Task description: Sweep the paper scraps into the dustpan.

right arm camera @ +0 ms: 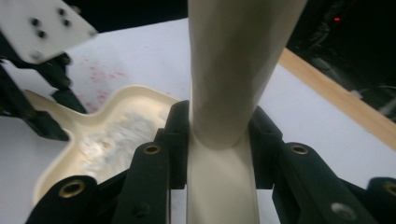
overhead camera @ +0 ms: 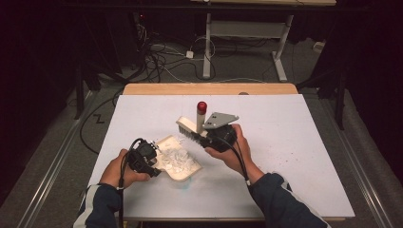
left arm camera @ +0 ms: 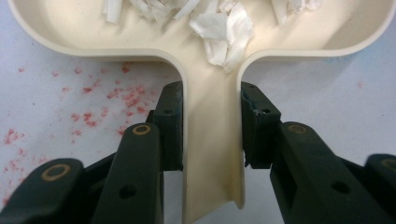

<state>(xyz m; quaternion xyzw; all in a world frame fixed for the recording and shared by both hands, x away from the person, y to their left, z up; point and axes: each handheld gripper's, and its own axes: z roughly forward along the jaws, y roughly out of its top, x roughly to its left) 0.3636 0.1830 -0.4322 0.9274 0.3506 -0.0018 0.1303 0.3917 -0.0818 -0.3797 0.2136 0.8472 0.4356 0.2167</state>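
Note:
A cream dustpan (overhead camera: pixel 186 172) lies on the white table (overhead camera: pixel 285 180) with white paper scraps (overhead camera: pixel 173 159) in its pan. My left gripper (overhead camera: pixel 157 162) is shut on the dustpan handle (left arm camera: pixel 212 154), its pads pressed on both sides, jaw midpoint (left arm camera: pixel 212 126). The scraps (left arm camera: pixel 224 32) spill toward the handle's neck. My right gripper (overhead camera: pixel 209 135) is shut on a cream brush handle (right arm camera: pixel 233 70), jaw midpoint (right arm camera: pixel 219 135). The brush head (overhead camera: pixel 186 126) hovers just beyond the pan's far edge, and the red-capped handle (overhead camera: pixel 201 114) stands upright. The dustpan (right arm camera: pixel 116 130) lies below the brush.
Faint red speckles (left arm camera: pixel 102 102) stain the table beside the dustpan handle. Tiny white bits (overhead camera: pixel 285 152) are scattered on the right half. A wooden edge (overhead camera: pixel 209 89) borders the table's far side. Cables (overhead camera: pixel 157 57) and a desk frame (overhead camera: pixel 207 47) stand on the floor behind.

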